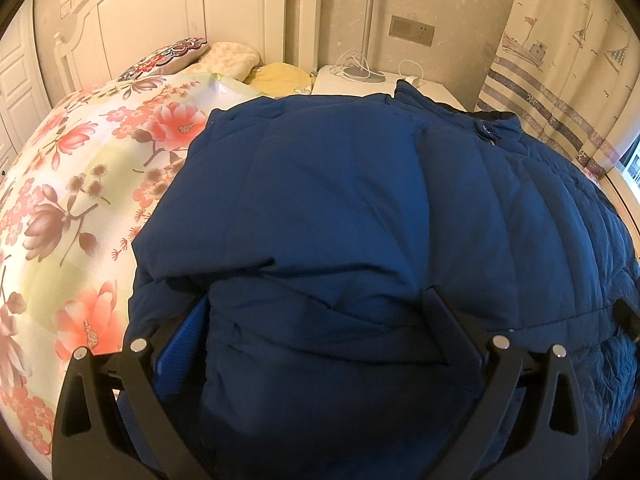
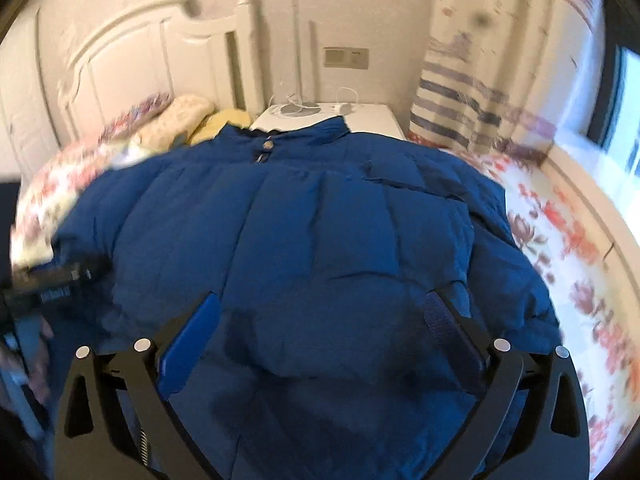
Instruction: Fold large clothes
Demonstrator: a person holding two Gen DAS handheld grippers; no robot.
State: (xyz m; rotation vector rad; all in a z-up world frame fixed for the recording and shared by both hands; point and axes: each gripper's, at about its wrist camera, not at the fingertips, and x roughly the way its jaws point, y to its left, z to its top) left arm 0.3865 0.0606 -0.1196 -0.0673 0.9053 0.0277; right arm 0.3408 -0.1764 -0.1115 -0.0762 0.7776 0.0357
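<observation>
A large blue quilted jacket (image 1: 340, 200) lies on the bed, collar toward the far nightstand, both sides folded inward; it also shows in the right wrist view (image 2: 312, 220). My left gripper (image 1: 316, 304) is open, its fingers spread wide with the jacket's near hem bulging between them. My right gripper (image 2: 320, 308) is open, fingers spread over the jacket's near part. The left gripper's body (image 2: 56, 276) shows at the left edge of the right wrist view. The right wrist view is motion-blurred.
The floral bedsheet (image 1: 80, 184) covers the bed on both sides of the jacket. Pillows (image 1: 232, 56) lie by the white headboard (image 1: 152, 16). A white nightstand (image 1: 352, 84) holds a lamp base and cables. A striped curtain (image 1: 560, 80) hangs at the right.
</observation>
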